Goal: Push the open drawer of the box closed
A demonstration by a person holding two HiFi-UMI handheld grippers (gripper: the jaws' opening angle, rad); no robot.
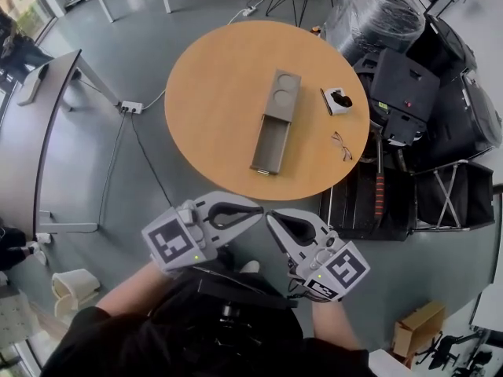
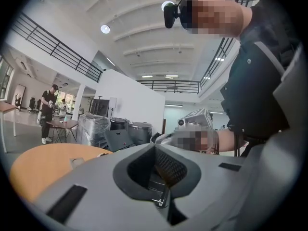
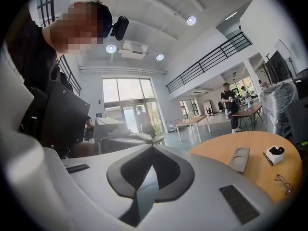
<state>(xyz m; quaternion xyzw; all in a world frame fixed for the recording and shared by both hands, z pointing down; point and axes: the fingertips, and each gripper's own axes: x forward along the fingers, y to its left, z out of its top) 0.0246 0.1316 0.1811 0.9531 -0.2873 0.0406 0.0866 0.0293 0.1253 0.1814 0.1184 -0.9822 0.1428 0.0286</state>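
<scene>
The grey box [image 1: 283, 93] lies on the round wooden table [image 1: 212, 85], with its drawer [image 1: 270, 144] pulled out toward the table's near edge. Both grippers hang close to my body, below the table's near edge and well away from the box. The left gripper [image 1: 259, 210] is shut and empty, its tips almost meeting those of the right gripper [image 1: 269, 217], also shut and empty. In the right gripper view the box [image 3: 239, 159] shows far off on the table, beyond the right gripper [image 3: 153, 149]. The left gripper [image 2: 155, 147] points at my torso.
A small white case [image 1: 339, 100] and a pair of glasses [image 1: 343, 146] lie on the table right of the box. Black equipment cases [image 1: 409, 93] crowd the table's right side. A power strip [image 1: 130, 107] with cables lies on the floor at left, near a grey desk [image 1: 43, 124].
</scene>
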